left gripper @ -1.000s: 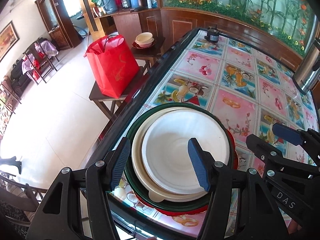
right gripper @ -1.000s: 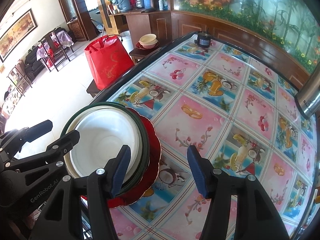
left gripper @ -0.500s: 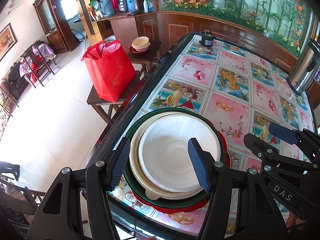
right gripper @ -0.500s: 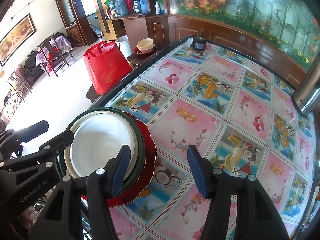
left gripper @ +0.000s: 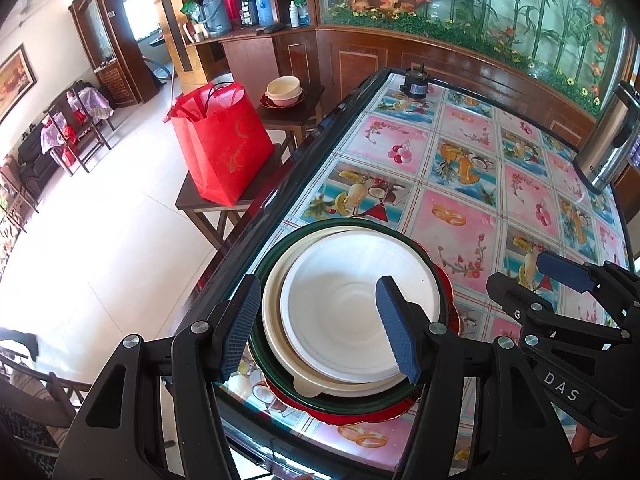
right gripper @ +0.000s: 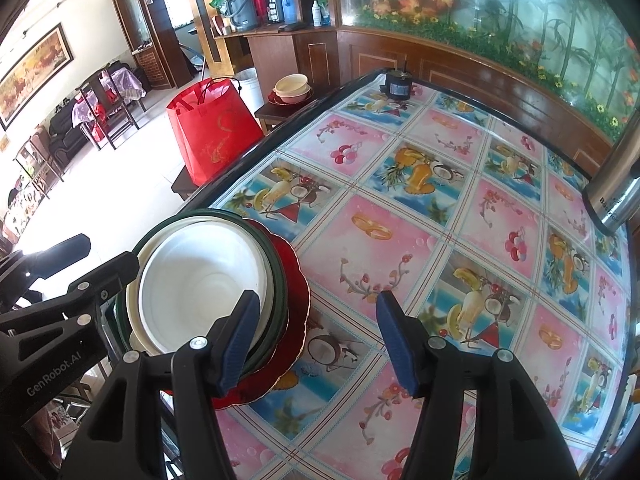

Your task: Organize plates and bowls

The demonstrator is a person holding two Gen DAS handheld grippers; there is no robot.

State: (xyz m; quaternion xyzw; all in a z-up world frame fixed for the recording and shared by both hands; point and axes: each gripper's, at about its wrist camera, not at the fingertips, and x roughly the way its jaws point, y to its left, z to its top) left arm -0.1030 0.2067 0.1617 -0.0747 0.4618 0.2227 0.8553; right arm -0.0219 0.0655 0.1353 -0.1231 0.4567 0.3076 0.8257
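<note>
The stack of plates and bowls [left gripper: 352, 320] sits at the tabletop [right gripper: 400, 240] corner. The left hand-held gripper [left gripper: 316, 328] hovers spread above it, holding nothing. The right hand-held gripper [right gripper: 316, 340], spread and empty, hovers just beside the stack.

You are standing in a lived-in home, in its dining room: the table [right gripper: 420, 248] wears a glossy oilcloth printed with fruit and drinks, a long aquarium [left gripper: 500, 0] sits on wood panelling behind it, and a sideboard [left gripper: 244, 36] holds thermos flasks [left gripper: 248, 4]. A red gift bag [left gripper: 224, 148] rests on a low stool [left gripper: 208, 208], framed pictures [right gripper: 36, 68] hang on the wall, and dark chairs [right gripper: 108, 104] stand on pale floor tiles beyond
</note>
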